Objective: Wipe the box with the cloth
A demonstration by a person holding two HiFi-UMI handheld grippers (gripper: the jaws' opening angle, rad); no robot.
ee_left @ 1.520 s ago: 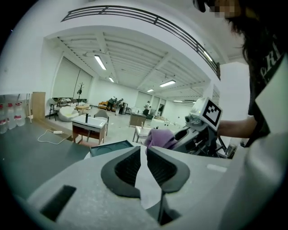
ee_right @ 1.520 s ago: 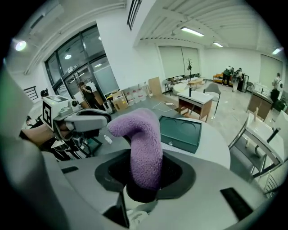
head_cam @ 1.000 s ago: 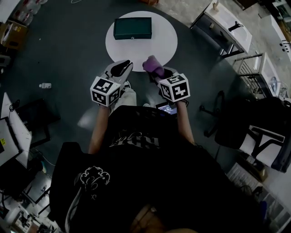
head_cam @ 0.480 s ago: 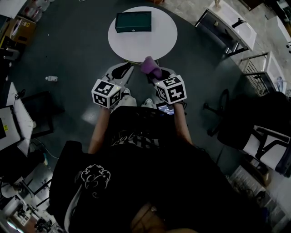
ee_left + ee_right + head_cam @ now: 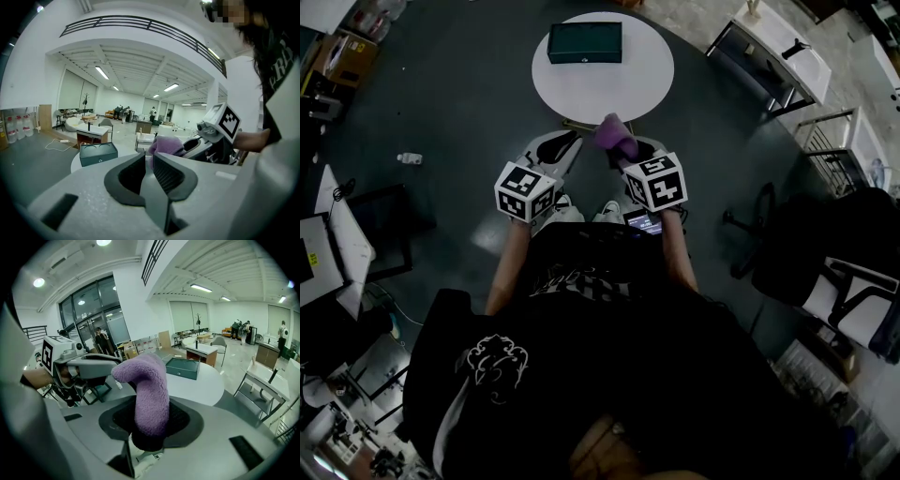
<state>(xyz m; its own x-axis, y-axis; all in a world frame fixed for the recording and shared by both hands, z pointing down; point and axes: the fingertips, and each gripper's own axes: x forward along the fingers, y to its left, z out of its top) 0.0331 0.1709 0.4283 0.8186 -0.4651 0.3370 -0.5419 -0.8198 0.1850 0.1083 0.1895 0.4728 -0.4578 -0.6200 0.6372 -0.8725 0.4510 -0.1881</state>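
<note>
From the head view, a person in a black printed shirt (image 5: pixel 581 309) stands over a dark grey floor (image 5: pixel 450 103), with white shoes (image 5: pixel 560 210) below the hands. A small lit screen (image 5: pixel 644 222) shows just below the right marker cube (image 5: pixel 656 182). The left marker cube (image 5: pixel 525 190) sits level with it, and the two are near each other but apart.

The left tongs (image 5: pixel 555 142) point forward toward the table. In the left gripper view their two dark pads are clenched to a thin slit with nothing between them.

The right tongs (image 5: pixel 151 420) are clamped on a fuzzy purple cloth (image 5: pixel 149 390). It stands up out of the pads and bends over at the top toward the left tongs. In the head view the cloth hangs in the air at the near edge of the table, just beside the left tongs and not touching them.

Beyond both tongs stands a round white table (image 5: pixel 600 89). The dark green rectangular box (image 5: pixel 585 42) lies flat on its far part, lid shut, well apart from the cloth and both tongs.

To the left, a small bottle (image 5: pixel 411 157) lies on the floor.
</note>
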